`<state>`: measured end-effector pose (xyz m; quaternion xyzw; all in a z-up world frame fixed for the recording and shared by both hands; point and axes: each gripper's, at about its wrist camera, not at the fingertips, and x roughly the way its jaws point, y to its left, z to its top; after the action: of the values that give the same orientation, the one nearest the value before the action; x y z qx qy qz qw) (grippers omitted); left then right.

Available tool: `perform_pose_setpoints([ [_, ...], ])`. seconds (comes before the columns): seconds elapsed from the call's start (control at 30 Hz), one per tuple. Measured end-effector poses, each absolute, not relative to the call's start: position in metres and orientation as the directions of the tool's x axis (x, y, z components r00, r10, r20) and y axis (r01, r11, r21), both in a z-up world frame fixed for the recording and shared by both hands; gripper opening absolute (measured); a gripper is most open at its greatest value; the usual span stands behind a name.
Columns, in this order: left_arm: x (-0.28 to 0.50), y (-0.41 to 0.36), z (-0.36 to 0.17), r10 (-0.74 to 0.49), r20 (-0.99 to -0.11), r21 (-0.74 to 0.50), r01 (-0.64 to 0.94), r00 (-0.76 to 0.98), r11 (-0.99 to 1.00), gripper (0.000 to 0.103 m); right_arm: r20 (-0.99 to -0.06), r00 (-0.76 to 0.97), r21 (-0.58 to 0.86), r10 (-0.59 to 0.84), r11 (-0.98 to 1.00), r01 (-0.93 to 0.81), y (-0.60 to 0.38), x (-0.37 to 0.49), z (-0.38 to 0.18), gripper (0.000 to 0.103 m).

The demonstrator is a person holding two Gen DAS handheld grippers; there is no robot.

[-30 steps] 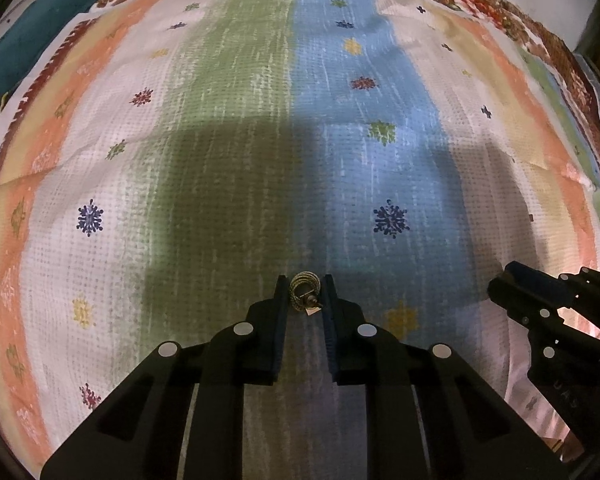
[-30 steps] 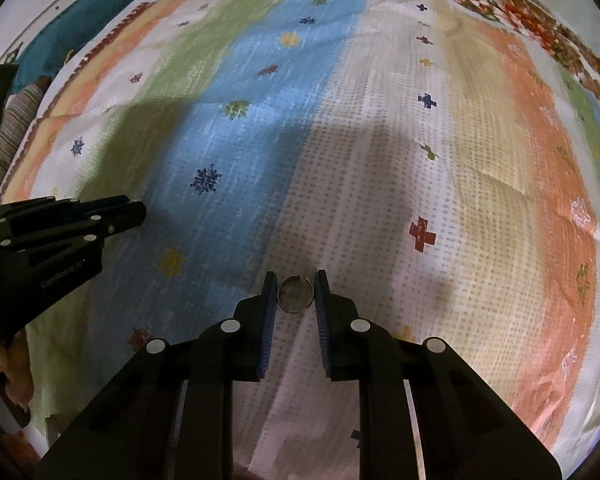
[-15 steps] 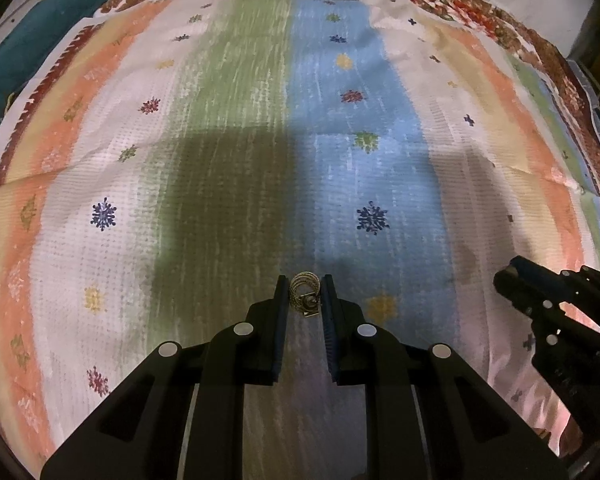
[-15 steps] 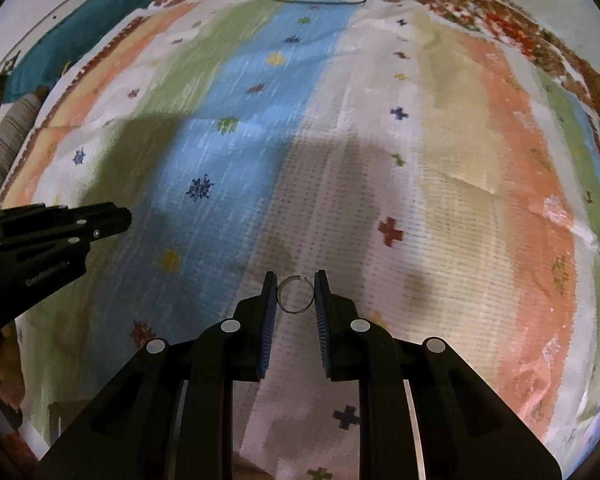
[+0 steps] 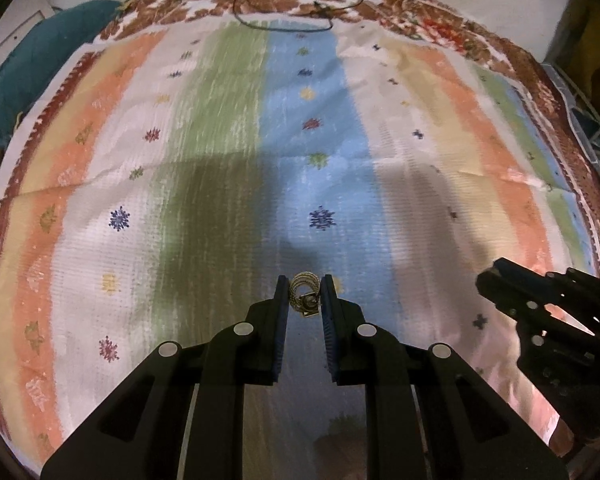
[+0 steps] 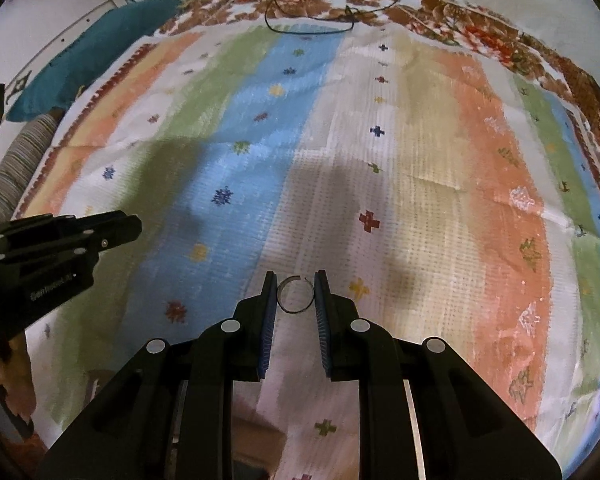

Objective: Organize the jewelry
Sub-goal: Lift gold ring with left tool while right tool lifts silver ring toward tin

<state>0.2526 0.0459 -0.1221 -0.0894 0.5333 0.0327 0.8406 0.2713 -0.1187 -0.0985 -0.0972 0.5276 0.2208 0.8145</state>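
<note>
My left gripper (image 5: 305, 292) is shut on a coiled silver-gold ring with a small stone setting (image 5: 305, 297), held between its fingertips well above the striped cloth (image 5: 220, 140). My right gripper (image 6: 296, 291) is shut on a thin open silver ring (image 6: 295, 294), also held above the cloth. The right gripper shows at the right edge of the left wrist view (image 5: 540, 312). The left gripper shows at the left edge of the right wrist view (image 6: 60, 244).
The striped cloth with small embroidered motifs covers a bed. A black cord (image 5: 284, 20) lies at its far end on a floral border. A teal pillow (image 6: 96, 52) and a striped cushion (image 6: 16, 168) lie at the far left.
Both grippers have lifted up and back from the cloth with their rings still held; more of the bed and the far wall shows now.
</note>
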Motion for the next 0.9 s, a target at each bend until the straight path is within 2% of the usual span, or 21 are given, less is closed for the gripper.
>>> perform_pose_setpoints([
  [0.9, 0.194, 0.002, -0.064, -0.094, -0.84, -0.116, -0.007, 0.534, 0.993, 0.016, -0.853, 0.403, 0.114, 0.33, 0.873, -0.474, -0.142, 0.215, -0.051, 0.02],
])
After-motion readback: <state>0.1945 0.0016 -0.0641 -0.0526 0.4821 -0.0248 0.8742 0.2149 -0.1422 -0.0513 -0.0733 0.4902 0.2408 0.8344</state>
